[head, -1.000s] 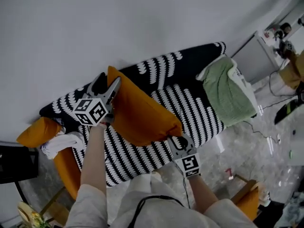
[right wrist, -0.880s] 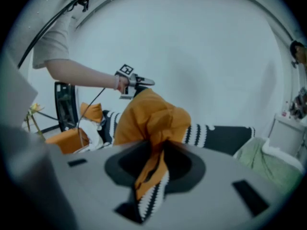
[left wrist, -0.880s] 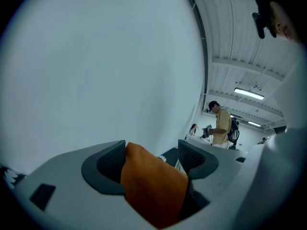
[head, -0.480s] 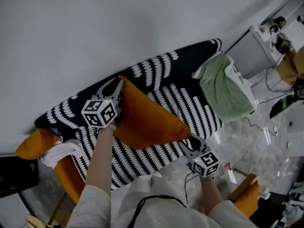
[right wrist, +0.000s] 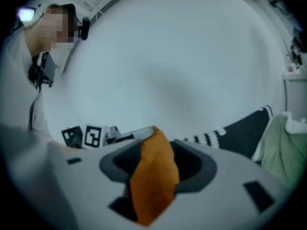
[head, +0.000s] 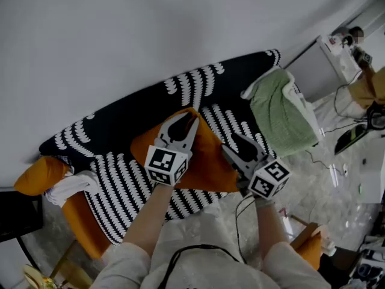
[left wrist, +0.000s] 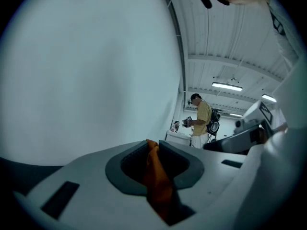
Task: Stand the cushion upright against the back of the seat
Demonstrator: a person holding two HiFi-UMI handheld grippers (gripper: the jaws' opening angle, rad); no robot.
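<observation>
1. L gripper (head: 185, 120): my jaws have just been closing and are now clamped tight on a thin fold of the orange cushion (head: 209, 160). Left gripper view shows the fabric pinched right btwn them.
2. R gripper (head: 236, 139): jaws have just been opening and stand wider, but a fat corner of the cushion fills the gap and touches both sides. Looser hold, not let go.
3. Cushion hangs btwn my two grippers over the middle of the sofa seat (head: 123, 182), L on its top corner, R on its right side.
4. Top corner reaches up near the sofa back (head: 198, 80); can't tell if it leans on it.
5. Cover on the sofa is black w/ a white scallop pattern.
6. Right end of sofa: green blanket (head: 280, 116) draped over it.
7. Left end: 2nd orange cushion (head: 39, 174), w/ a white cloth (head: 73, 185) just beside it.
8. Bkgd of left gripper view: person in a yellow top (left wrist: 201, 121), well apart from me.
</observation>
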